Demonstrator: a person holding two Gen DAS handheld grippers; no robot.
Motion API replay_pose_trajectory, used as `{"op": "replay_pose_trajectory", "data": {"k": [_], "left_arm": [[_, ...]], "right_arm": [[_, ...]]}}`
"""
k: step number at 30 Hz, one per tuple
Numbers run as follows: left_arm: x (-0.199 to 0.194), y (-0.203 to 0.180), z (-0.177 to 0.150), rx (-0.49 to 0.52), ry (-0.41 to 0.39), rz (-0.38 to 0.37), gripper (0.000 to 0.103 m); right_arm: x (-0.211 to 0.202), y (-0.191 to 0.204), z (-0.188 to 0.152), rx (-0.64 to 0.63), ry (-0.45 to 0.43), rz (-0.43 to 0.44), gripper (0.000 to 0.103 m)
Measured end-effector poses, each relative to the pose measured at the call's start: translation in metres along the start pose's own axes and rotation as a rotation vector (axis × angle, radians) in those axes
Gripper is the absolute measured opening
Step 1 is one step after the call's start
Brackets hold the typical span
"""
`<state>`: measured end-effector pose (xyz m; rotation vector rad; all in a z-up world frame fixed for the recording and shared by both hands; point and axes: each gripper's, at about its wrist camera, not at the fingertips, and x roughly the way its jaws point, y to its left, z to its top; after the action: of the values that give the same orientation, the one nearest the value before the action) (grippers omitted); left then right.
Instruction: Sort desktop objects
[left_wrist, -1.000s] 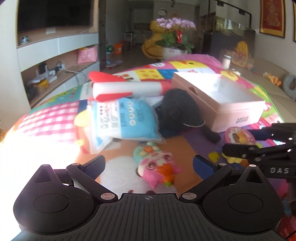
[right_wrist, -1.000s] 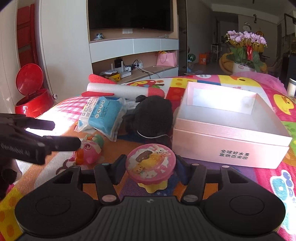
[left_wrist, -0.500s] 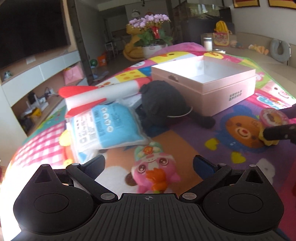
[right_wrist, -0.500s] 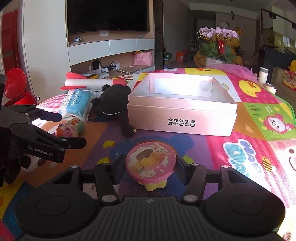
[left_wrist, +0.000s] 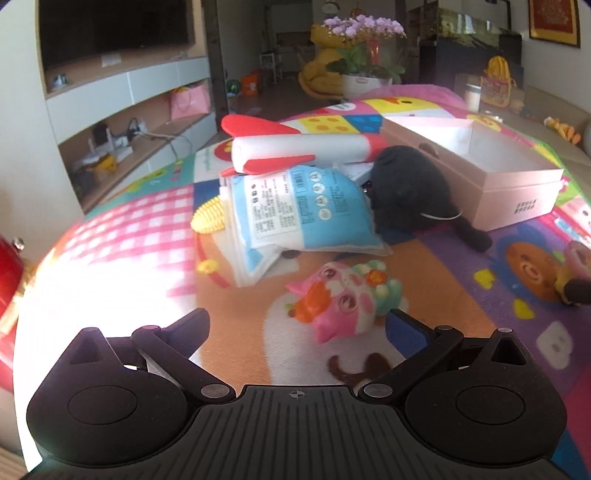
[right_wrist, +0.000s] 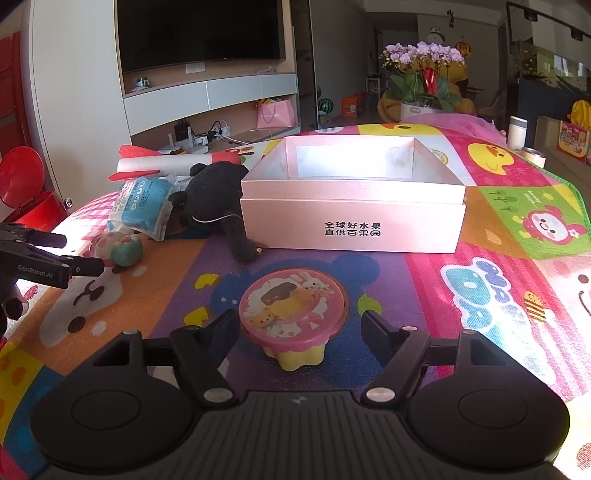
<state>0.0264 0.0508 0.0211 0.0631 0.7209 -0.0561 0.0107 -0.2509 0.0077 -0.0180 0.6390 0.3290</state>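
My right gripper (right_wrist: 301, 328) has its jaws opening around a pink-lidded pudding toy (right_wrist: 291, 310) that stands on the play mat; a gap shows beside its right finger (right_wrist: 376, 328). Just behind it lies the open pink box (right_wrist: 351, 221). My left gripper (left_wrist: 297, 328) is open and low over the mat. A pink squishy animal toy (left_wrist: 340, 299) lies between its fingers, close to the right one. The left gripper (right_wrist: 48, 262) also shows at the left edge of the right wrist view, near that squishy toy (right_wrist: 118, 247).
A blue packet (left_wrist: 295, 206), a red-and-white rocket plush (left_wrist: 295, 147), a black plush (left_wrist: 410, 188) and a yellow toy (left_wrist: 210, 219) are piled left of the pink box (left_wrist: 498, 177). A red bin (right_wrist: 26, 192) stands beyond the mat's left edge.
The right gripper's jaws have spread away from the pudding toy, which now stands free on the mat. The left gripper has swung, so the squishy toy sits nearer its right finger.
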Motion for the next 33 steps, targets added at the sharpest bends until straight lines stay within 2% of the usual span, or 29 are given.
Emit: {"op": "replay_pose_trajectory", "data": {"k": [2, 5, 9, 12, 13, 14, 15, 19, 21, 23, 24, 29, 33], "left_arm": [[0.001, -0.013, 0.002, -0.044, 0.005, -0.020, 0.103], [0.011, -0.030, 0.006, -0.117, 0.027, -0.011, 0.103], [0.031, -0.050, 0.011, -0.090, 0.013, 0.087, 0.103], [0.039, -0.051, 0.013, -0.092, 0.010, 0.117, 0.102], [0.039, -0.050, 0.013, -0.092, 0.006, 0.120, 0.094], [0.038, -0.049, 0.012, -0.090, -0.003, 0.122, 0.082], [0.036, -0.048, 0.013, -0.088, -0.009, 0.114, 0.076], [0.030, -0.046, 0.010, -0.059, -0.013, 0.114, 0.074], [0.020, -0.047, 0.005, -0.040, -0.021, 0.090, 0.073], [0.005, -0.053, 0.000, -0.002, -0.049, 0.059, 0.073], [-0.004, -0.056, -0.002, 0.023, -0.064, 0.044, 0.073], [-0.041, -0.078, -0.003, 0.116, -0.123, -0.079, 0.073], [-0.051, -0.100, 0.022, 0.145, -0.209, -0.179, 0.073]], "right_arm": [[0.001, -0.001, 0.000, 0.005, 0.000, 0.001, 0.075], [0.001, -0.001, -0.001, 0.013, -0.001, -0.005, 0.075], [0.000, 0.000, -0.002, 0.009, -0.010, -0.020, 0.075], [-0.001, 0.003, -0.002, -0.010, -0.018, -0.028, 0.075], [-0.001, 0.005, -0.002, -0.019, -0.020, -0.028, 0.075], [-0.001, 0.006, -0.002, -0.025, -0.019, -0.026, 0.075], [-0.001, 0.006, -0.002, -0.030, -0.017, -0.023, 0.075], [0.001, 0.009, 0.002, -0.045, -0.018, -0.024, 0.075], [0.000, 0.012, 0.004, -0.064, -0.031, -0.042, 0.073], [-0.002, 0.013, 0.007, -0.084, -0.032, -0.048, 0.059], [-0.002, 0.013, 0.008, -0.093, -0.022, -0.047, 0.056], [-0.024, 0.009, 0.011, -0.148, -0.007, -0.016, 0.056], [-0.061, -0.004, 0.029, -0.127, -0.078, 0.005, 0.056]]}}
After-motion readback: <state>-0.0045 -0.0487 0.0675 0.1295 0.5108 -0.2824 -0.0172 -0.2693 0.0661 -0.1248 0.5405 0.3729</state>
